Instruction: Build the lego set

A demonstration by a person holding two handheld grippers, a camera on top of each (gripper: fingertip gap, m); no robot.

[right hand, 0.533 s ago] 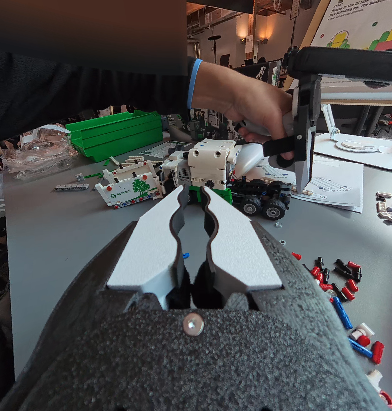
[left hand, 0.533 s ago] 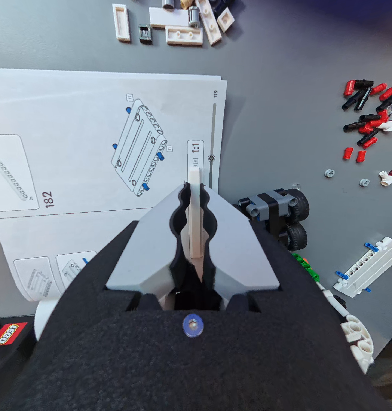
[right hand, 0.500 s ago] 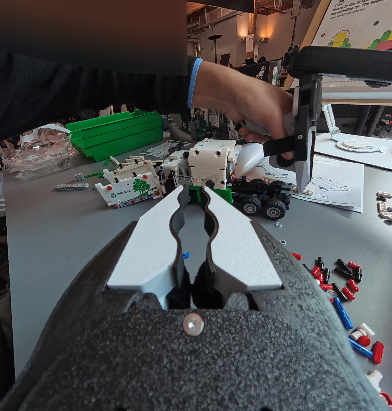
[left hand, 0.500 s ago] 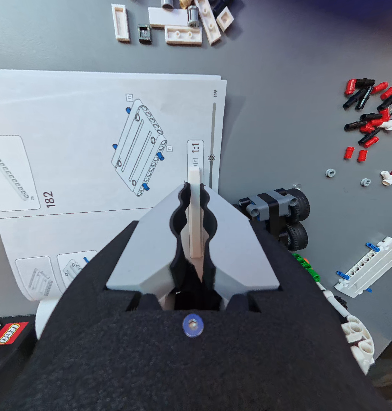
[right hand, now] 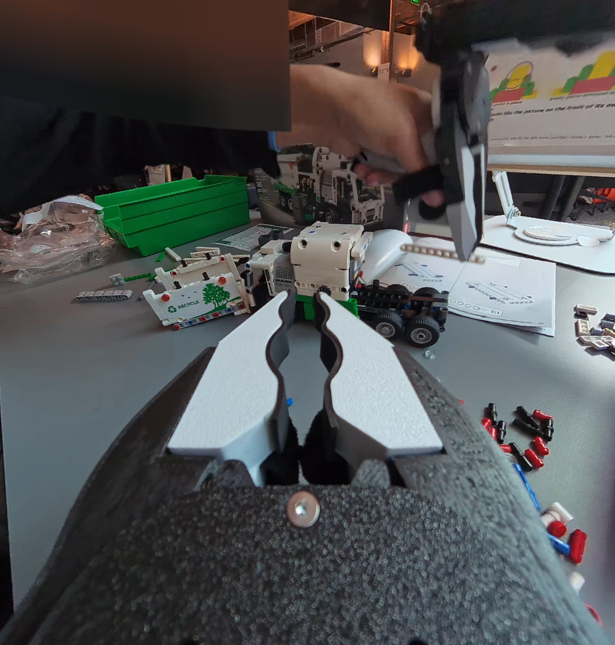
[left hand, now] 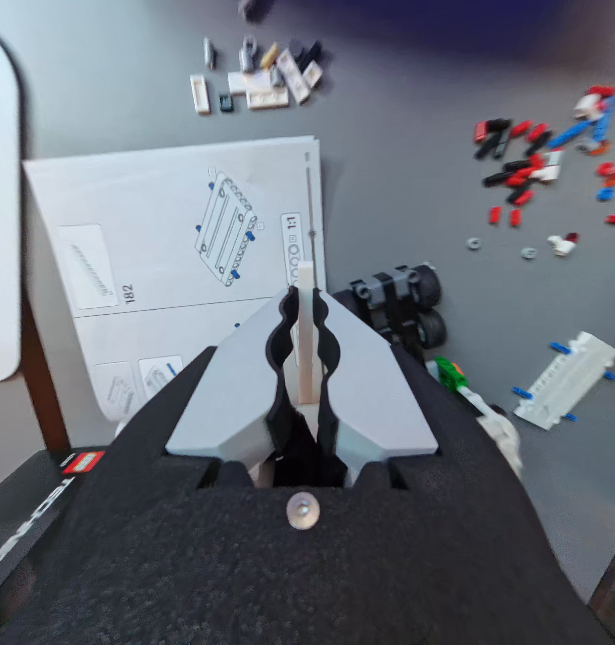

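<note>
- Left gripper: clamped on a long white beam, held edge-on between the pads, tip sticking out past the fingertips.
- From the right wrist view, the same beam hangs level in the air above the instruction booklet, clear of the paper; a hand holds that gripper pointing down.
- Booklet lies open on the grey table, directly under the held beam.
- Right gripper: jaws parted, nothing between them, low over the table and aimed at the truck.
- Partly built white truck stands on the table, cab over a green base, black wheeled chassis behind it.
- White side panel with tree graphic lies just left of the truck.
- White panel with blue pins lies right of the left gripper, apart from the chassis.
- Loose red and black pins scattered far right; small white and grey plates beyond the booklet.
- Green bin behind the truck, well back.
</note>
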